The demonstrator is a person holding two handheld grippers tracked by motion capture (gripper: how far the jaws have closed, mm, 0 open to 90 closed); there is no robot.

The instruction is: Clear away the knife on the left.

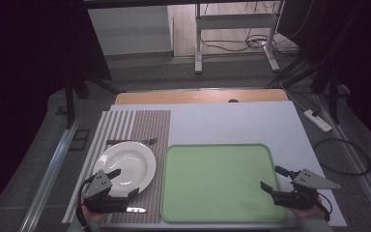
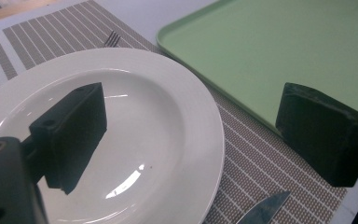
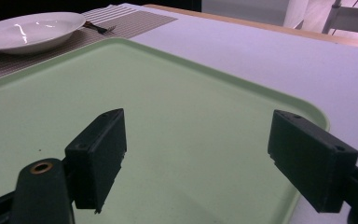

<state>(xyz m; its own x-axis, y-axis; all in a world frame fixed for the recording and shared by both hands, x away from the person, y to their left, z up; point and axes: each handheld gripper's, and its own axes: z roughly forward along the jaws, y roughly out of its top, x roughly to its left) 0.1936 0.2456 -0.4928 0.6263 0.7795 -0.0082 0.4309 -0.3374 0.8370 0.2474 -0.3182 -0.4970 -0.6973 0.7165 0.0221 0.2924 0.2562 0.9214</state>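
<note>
Left gripper [image 1: 123, 183], jaws spread and holding nothing, straddles the near rim of the white plate [image 1: 130, 162] at its 6 o'clock. Plate sits on the striped placemat [image 1: 149, 125]. Right gripper [image 1: 270, 178], released, hovers at the green tray's [image 1: 212, 181] 3 o'clock edge.

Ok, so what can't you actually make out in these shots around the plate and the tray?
- Fork: high view, lies beyond the white plate; too small and dim to tell whether it touches the rim.
- Knife: left gripper view, cut off by the bottom edge; in the high view the left gripper covers most of it.
- Green tray: right gripper view, near corners hidden behind the right gripper.
</note>
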